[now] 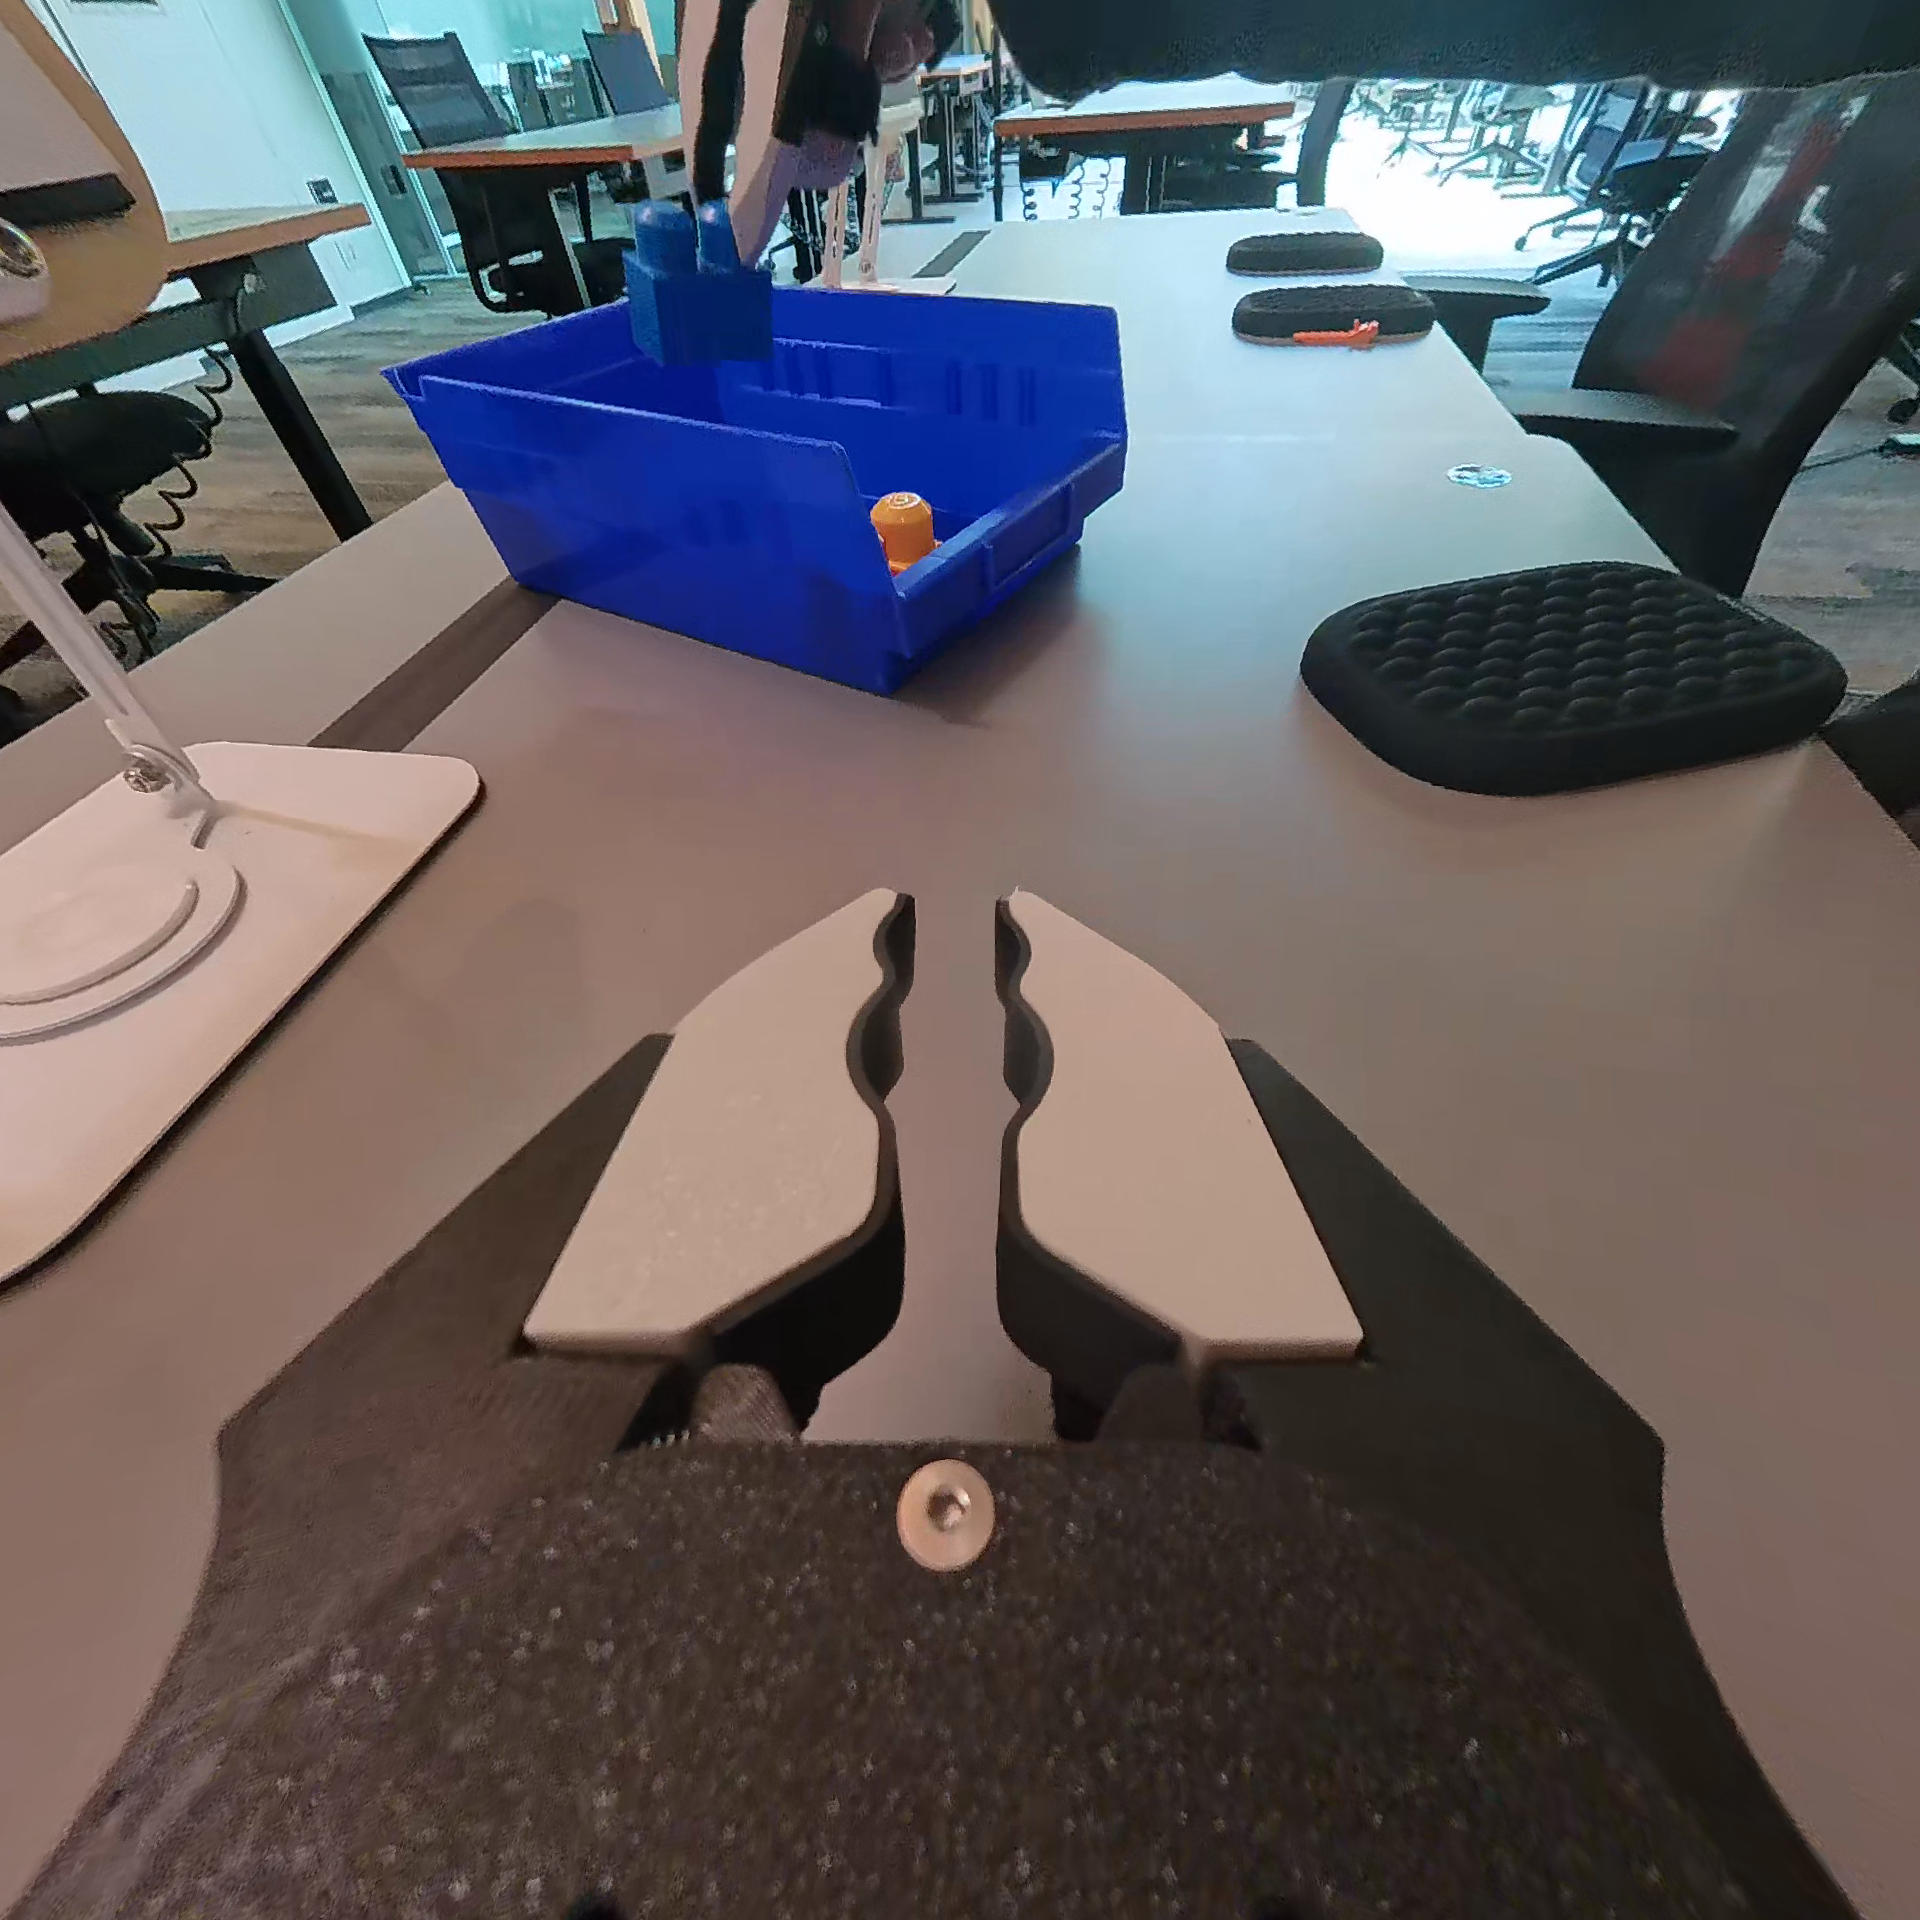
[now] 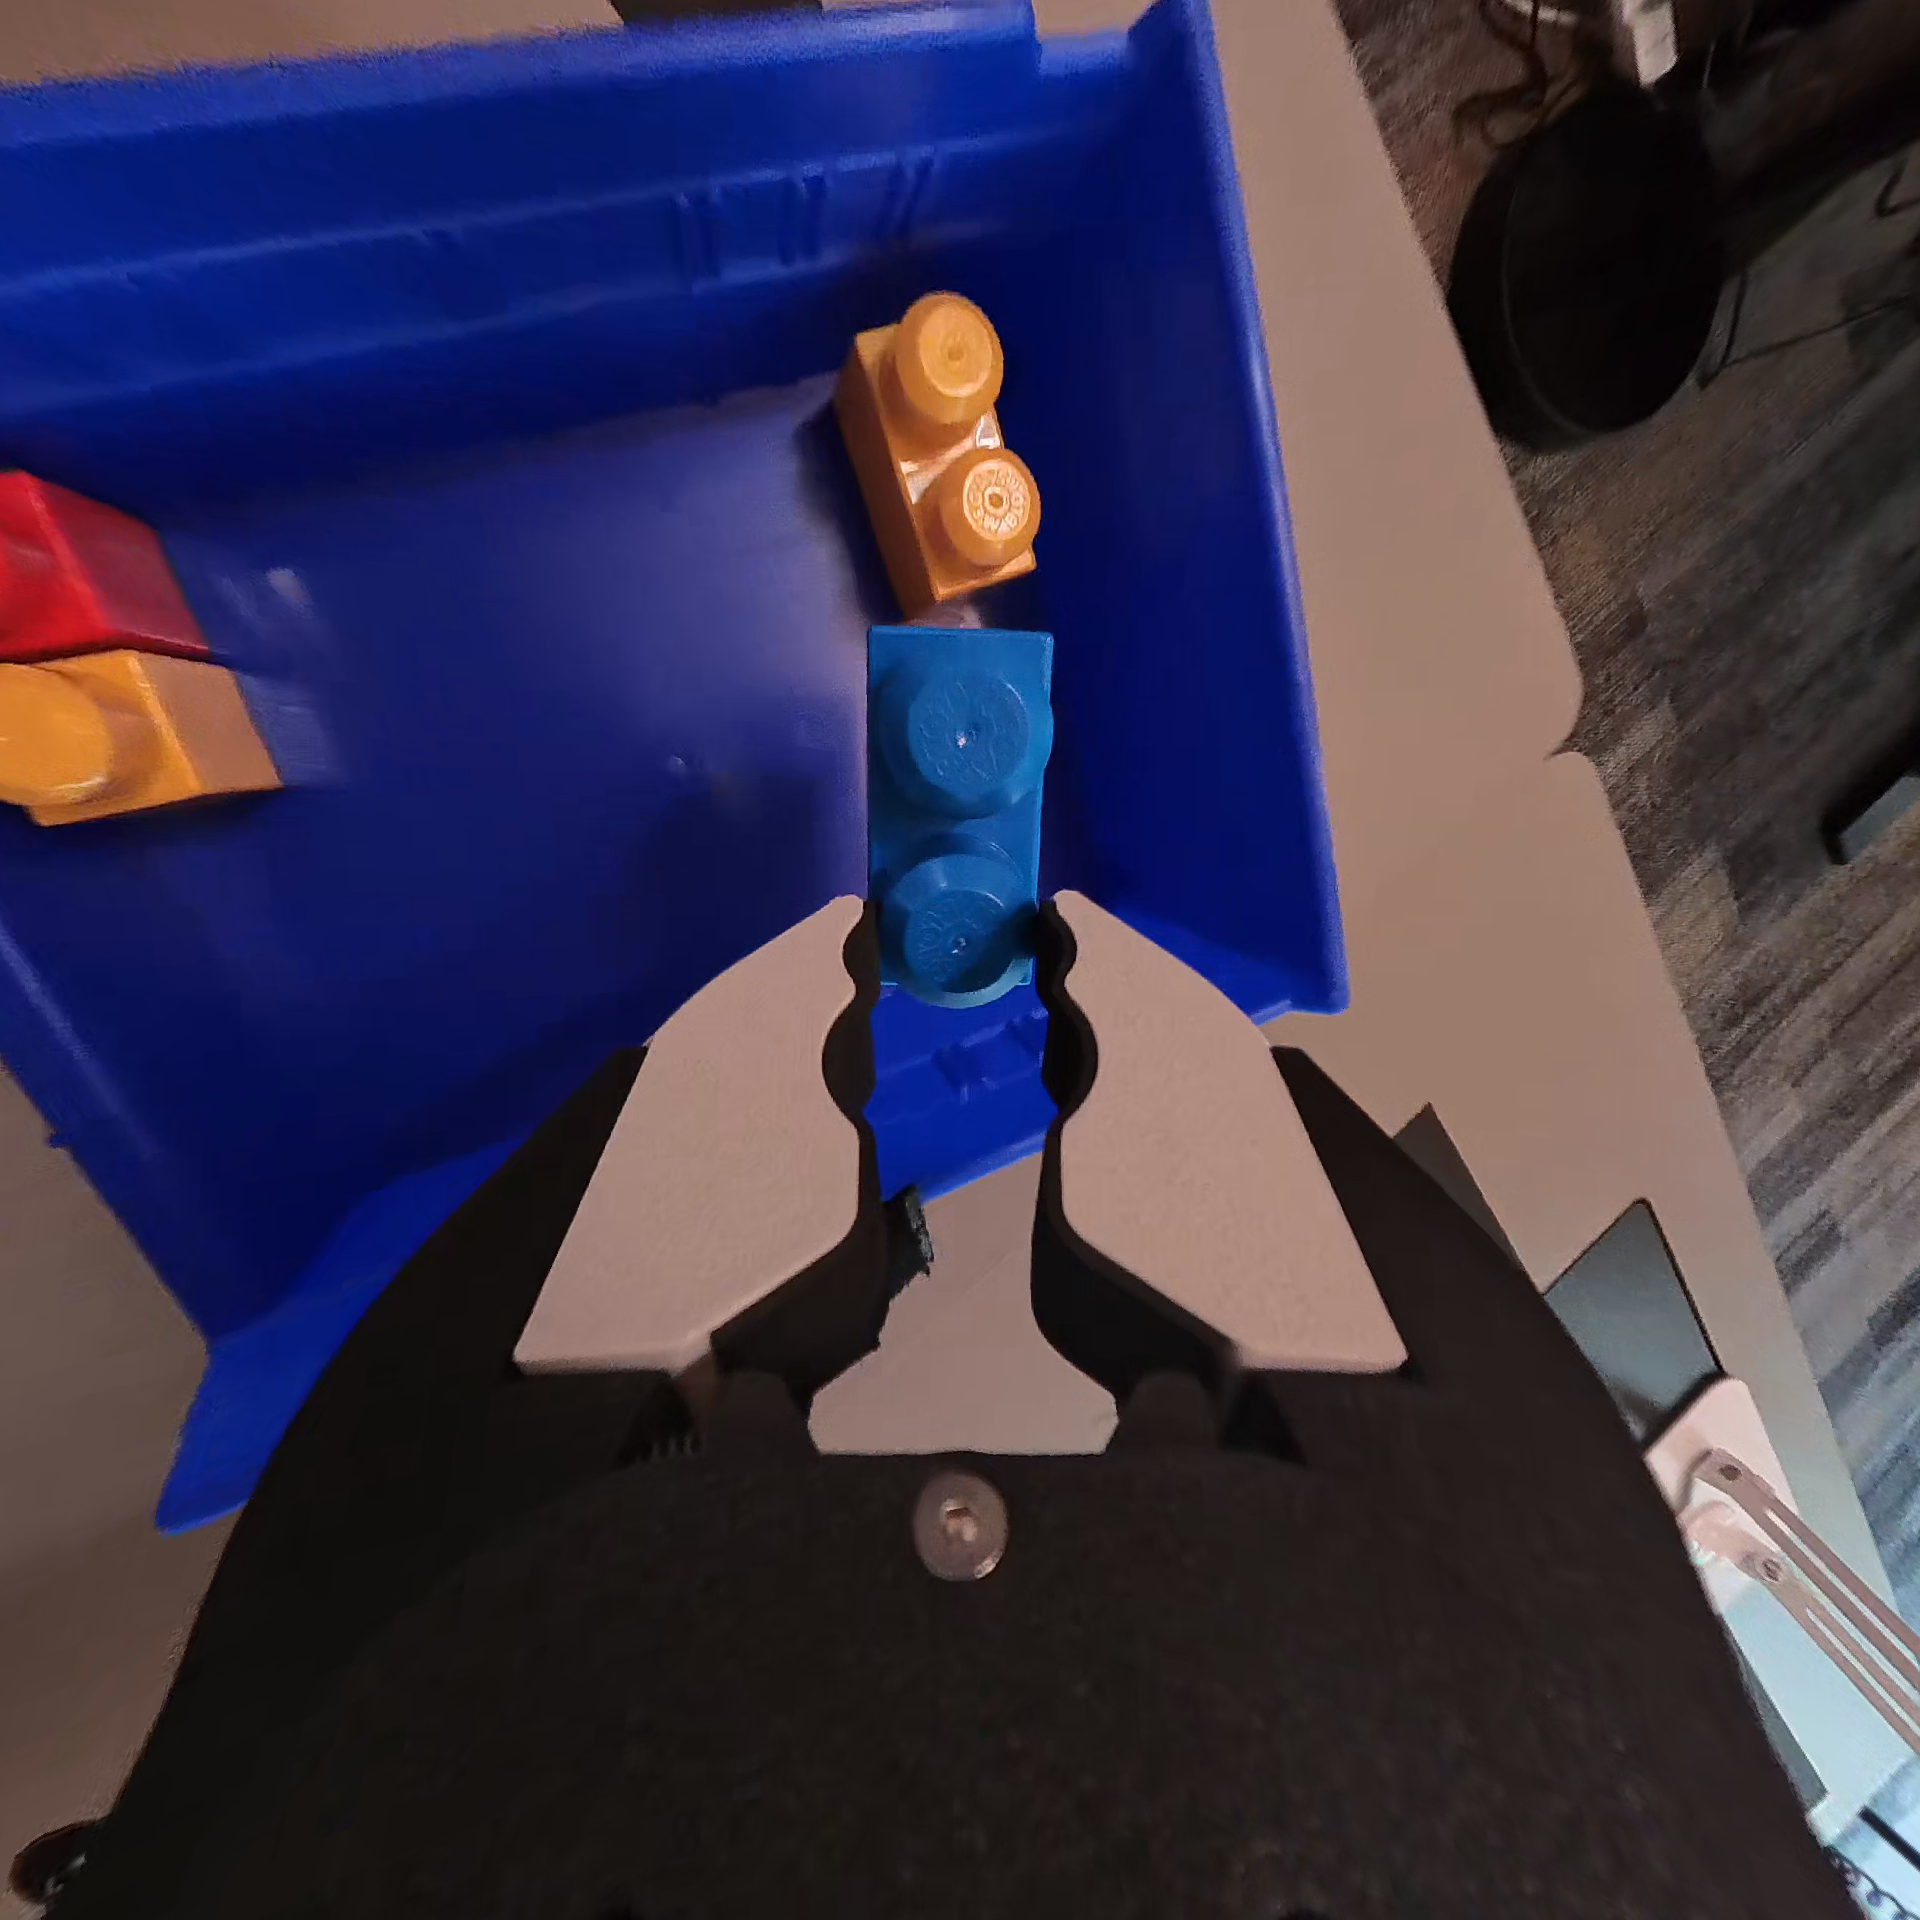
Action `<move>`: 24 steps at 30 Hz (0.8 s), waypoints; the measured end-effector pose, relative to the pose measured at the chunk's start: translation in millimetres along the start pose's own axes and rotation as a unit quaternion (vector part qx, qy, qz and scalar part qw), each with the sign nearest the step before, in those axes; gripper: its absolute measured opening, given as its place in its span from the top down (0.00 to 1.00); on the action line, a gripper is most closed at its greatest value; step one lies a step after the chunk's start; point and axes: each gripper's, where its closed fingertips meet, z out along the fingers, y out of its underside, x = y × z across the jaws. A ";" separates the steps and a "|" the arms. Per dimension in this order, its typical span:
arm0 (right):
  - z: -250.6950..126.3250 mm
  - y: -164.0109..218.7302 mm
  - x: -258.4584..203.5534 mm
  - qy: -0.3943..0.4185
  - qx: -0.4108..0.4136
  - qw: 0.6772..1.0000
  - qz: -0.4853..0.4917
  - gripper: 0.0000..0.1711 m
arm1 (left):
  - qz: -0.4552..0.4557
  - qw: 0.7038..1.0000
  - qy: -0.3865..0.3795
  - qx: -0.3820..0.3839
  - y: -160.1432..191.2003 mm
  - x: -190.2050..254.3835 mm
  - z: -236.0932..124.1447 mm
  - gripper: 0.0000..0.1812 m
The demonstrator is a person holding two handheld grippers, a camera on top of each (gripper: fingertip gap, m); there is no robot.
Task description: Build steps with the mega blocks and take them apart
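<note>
Bin (image 2: 1226, 520): orange block (image 2: 940, 447) inside | right hand-held gripper (image 2: 954, 925) clamps blue block (image 2: 956, 748)

Open-plan office, rows of desks (image 1: 1143, 114), mesh chairs (image 1: 436, 83), carpet floor (image 2: 1766, 623)

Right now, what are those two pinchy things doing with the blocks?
The right gripper is pinching a blue two-stud mega block and holding it above the blue bin. An orange block and a red block lie inside the bin. The left gripper hangs empty over the grey table, jaws slightly apart.
</note>
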 end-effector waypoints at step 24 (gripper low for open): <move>88.9 13.7 11.6 -0.040 -0.095 0.992 -0.068 0.83 | -0.002 1.000 0.005 -0.031 19.7 -4.0 4.1 0.94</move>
